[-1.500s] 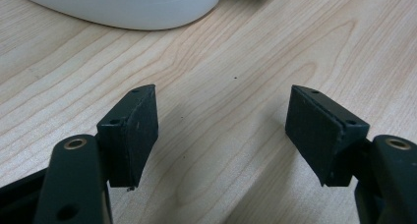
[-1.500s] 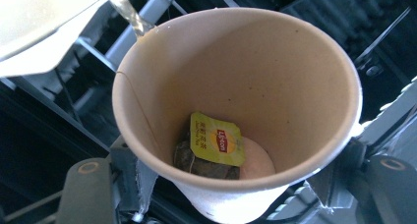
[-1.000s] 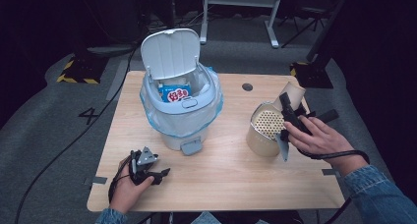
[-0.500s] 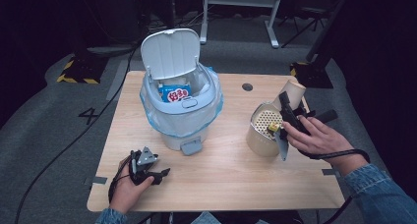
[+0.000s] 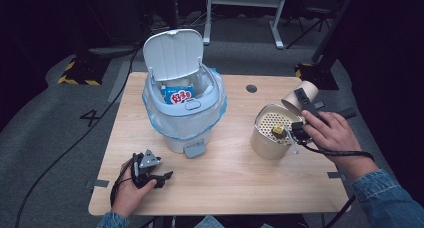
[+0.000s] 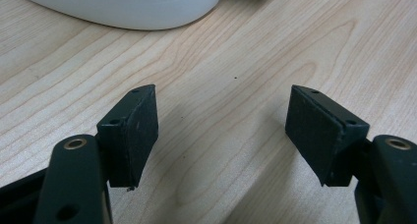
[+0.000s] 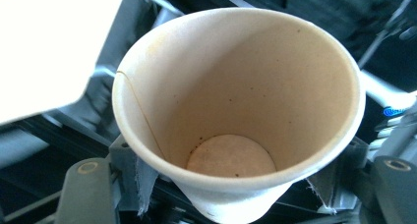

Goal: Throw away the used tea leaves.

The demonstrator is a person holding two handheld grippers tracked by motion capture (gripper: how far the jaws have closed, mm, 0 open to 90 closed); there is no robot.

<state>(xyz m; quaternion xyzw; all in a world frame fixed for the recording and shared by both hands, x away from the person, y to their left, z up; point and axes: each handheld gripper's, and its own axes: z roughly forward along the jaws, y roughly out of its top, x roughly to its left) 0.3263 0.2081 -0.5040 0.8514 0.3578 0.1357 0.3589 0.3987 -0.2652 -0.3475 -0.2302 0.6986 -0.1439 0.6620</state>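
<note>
Right gripper [image 5: 305, 104], clenched on your paper cup [image 7: 236, 111], sits mid-right; the open pedal bin [image 5: 184, 108] lies left.

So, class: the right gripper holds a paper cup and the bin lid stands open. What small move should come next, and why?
Probably carry the paper cup leftward toward the open trash bin. The right gripper is shut on the cup, which looks empty inside, beside the beige strainer container. The bin's lid is up and wrappers already lie in it. The left gripper rests open on the table.
</note>
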